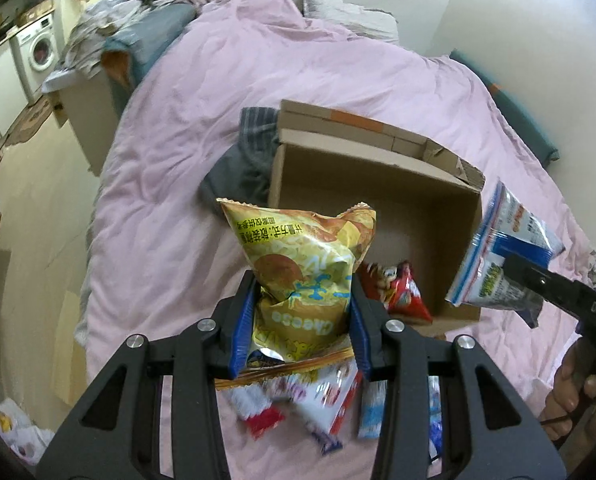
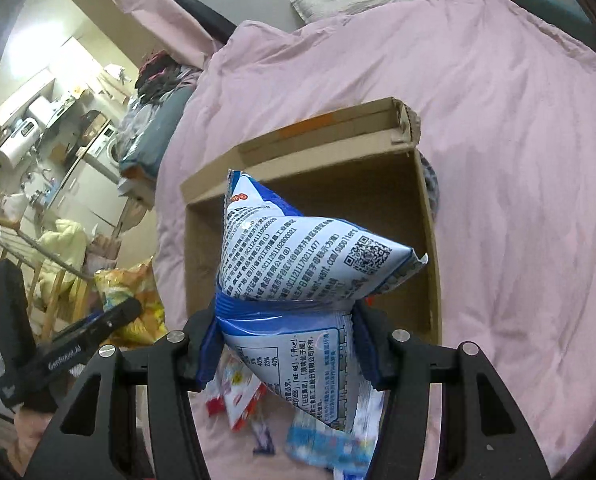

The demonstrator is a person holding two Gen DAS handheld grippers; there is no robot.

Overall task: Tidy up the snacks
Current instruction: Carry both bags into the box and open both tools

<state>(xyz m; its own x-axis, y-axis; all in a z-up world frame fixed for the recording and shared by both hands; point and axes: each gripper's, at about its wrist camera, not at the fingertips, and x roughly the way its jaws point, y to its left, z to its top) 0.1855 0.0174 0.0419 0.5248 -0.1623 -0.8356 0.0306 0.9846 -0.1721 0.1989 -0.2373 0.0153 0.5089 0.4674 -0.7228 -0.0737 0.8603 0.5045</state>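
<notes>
Pink bedding covered the bed on which the whole job was laid out, with an open cardboard box sitting on it, its flaps folded outward. The left tongs were clamped on a yellow cheese snack bag, the blue pads pinching its crumpled lower half while the puffed upper half rose in front of the box's near left corner. Inside the box, against the near wall, lay a red snack packet.

The right tongs were clamped on a blue-and-white snack bag, squeezed at its waist so that the printed top, QR code outward, stood up over the box's open mouth. From the left wrist view, this same bag hung beside the box's right wall, held off the bedding.

Below both tongs, several small packets in white, red and light blue lay scattered on the bedding, blurred; their labels could not be read. A grey striped garment lay bunched against the box's far left corner. A pillow lay at the head of the bed, and a washing machine stood in the room beyond.
</notes>
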